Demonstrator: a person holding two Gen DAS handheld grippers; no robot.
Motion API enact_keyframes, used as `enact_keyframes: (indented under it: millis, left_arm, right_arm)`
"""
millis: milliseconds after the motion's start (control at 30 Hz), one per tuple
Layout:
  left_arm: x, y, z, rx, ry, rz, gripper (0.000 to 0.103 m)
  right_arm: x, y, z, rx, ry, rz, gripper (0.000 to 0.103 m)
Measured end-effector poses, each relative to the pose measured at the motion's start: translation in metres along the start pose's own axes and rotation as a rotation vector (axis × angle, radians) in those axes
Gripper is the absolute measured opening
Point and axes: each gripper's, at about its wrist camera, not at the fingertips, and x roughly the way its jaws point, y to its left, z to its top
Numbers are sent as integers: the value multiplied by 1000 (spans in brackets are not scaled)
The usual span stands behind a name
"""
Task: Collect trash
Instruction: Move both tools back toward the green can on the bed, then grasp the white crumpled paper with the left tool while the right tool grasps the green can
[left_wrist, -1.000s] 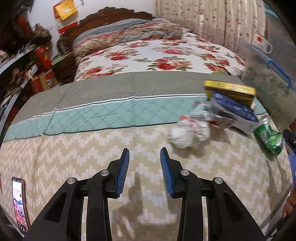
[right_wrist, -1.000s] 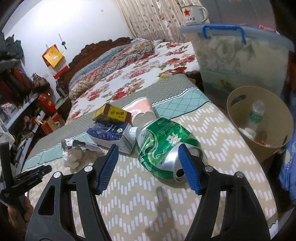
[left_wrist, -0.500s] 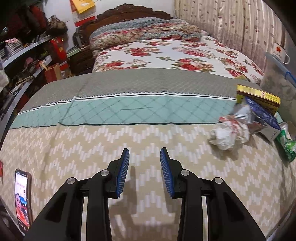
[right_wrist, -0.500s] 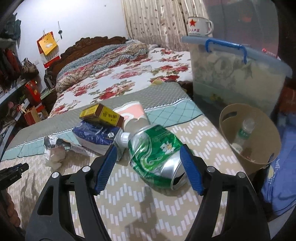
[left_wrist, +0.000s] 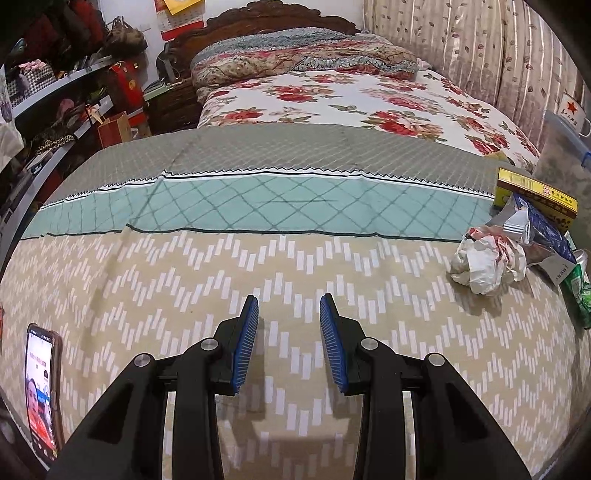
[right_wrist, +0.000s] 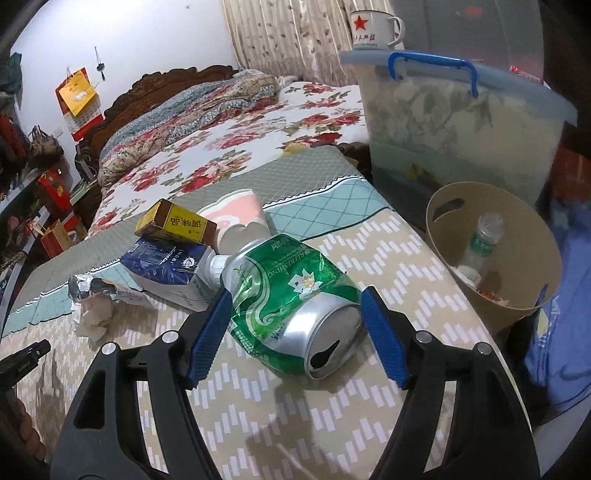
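Right wrist view is showing my right gripper straddling the crushed green can, which is lying on its side on the bench, its opened end facing me. My jaws are standing wide, one on each side of the can; I cannot tell whether the pads are pressing it, so I am calling the gripper released. Just beyond the can, a blue carton, a yellow box and a pink paper cup are piling together, and crumpled paper is lying to their left beside a foil wrapper. To the right, off the bench edge, a tan bin is holding a plastic bottle. Behind it a clear storage tub is carrying a mug.

Left wrist view is showing my left gripper hovering over bare patterned cloth, partly parted and holding nothing. The trash pile is sitting well to its right, the paper nearest. A phone is lying at the near left. A bed is stretching away beyond the bench.
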Motion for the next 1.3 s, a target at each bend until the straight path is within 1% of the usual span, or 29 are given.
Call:
enact_keyframes:
  millis: [267, 367, 400, 433, 467, 500, 633, 700, 733, 767, 800, 833, 867, 900, 967, 1000, 1033, 1067, 1100, 1133, 1167, 1200, 1233, 1267, 1300]
  left_arm:
    - [6, 1, 5, -3, 12, -2, 33]
    - [4, 1, 7, -13, 15, -48, 33]
    - [2, 0, 8, -11, 11, -73, 35]
    - [0, -2, 9, -8, 9, -89, 40]
    - [-3, -6, 11, -2, 5, -114, 50]
    - [-6, -11, 14, 5, -2, -150, 57]
    - [-15, -39, 26, 54, -42, -221, 58]
    - [-17, -59, 33, 93, -61, -265, 65]
    - [-17, -75, 37, 130, -75, -296, 67]
    - [-16, -85, 39, 155, -83, -314, 73]
    - [-15, -100, 41, 196, -94, -337, 79]
    - [-12, -114, 43, 230, -95, -344, 81]
    - [-8, -123, 44, 253, -91, -347, 82]
    - [-4, -132, 44, 278, -83, -346, 82]
    - [10, -148, 41, 321, -49, -314, 82]
    - [17, -153, 39, 332, -25, -299, 80]
    - [20, -152, 35, 333, -15, -290, 76]
    - [24, -152, 32, 336, -3, -273, 56]
    - [27, -150, 30, 339, 9, -261, 47]
    - [28, -147, 28, 329, 17, -262, 46]
    - [26, -141, 26, 315, 18, -268, 43]
    - [24, -136, 24, 304, 18, -270, 42]
    - [20, -130, 21, 291, 21, -272, 41]
    - [16, -125, 16, 283, 24, -274, 41]
    - [12, -121, 12, 277, 28, -277, 41]
  right_arm:
    - [6, -5, -1, 10, 13, -3, 73]
    - [10, -11, -2, 33, 26, 2, 67]
    - [10, -12, -3, 41, 29, 9, 65]
    - [8, -12, -3, 45, 27, 15, 63]
    - [7, -12, -3, 47, 27, 24, 63]
    - [7, -12, -3, 48, 28, 33, 63]
    - [6, -12, -5, 46, 21, 52, 65]
    - [7, -12, -6, 43, 25, 56, 66]
    - [7, -12, -6, 46, 27, 61, 68]
    - [8, -14, -6, 54, 30, 76, 69]
    - [8, -15, -5, 60, 29, 86, 73]
    - [8, -17, -5, 67, 26, 97, 76]
    - [7, -20, -5, 77, 22, 109, 77]
    - [6, -22, -4, 87, 17, 117, 79]
    - [8, -26, -3, 89, 18, 120, 81]
    - [9, -27, -2, 83, 21, 123, 83]
    - [11, -27, -1, 76, 26, 132, 86]
    - [16, -27, 0, 61, 42, 154, 87]
    - [21, -28, 2, 54, 54, 167, 88]
    - [26, -29, 3, 52, 72, 177, 88]
    - [35, -32, 4, 68, 108, 195, 87]
    - [40, -34, 3, 87, 132, 215, 75]
    - [44, -37, 2, 114, 156, 244, 74]
    - [44, -40, 0, 146, 161, 273, 74]
    - [43, -41, -1, 151, 163, 283, 72]
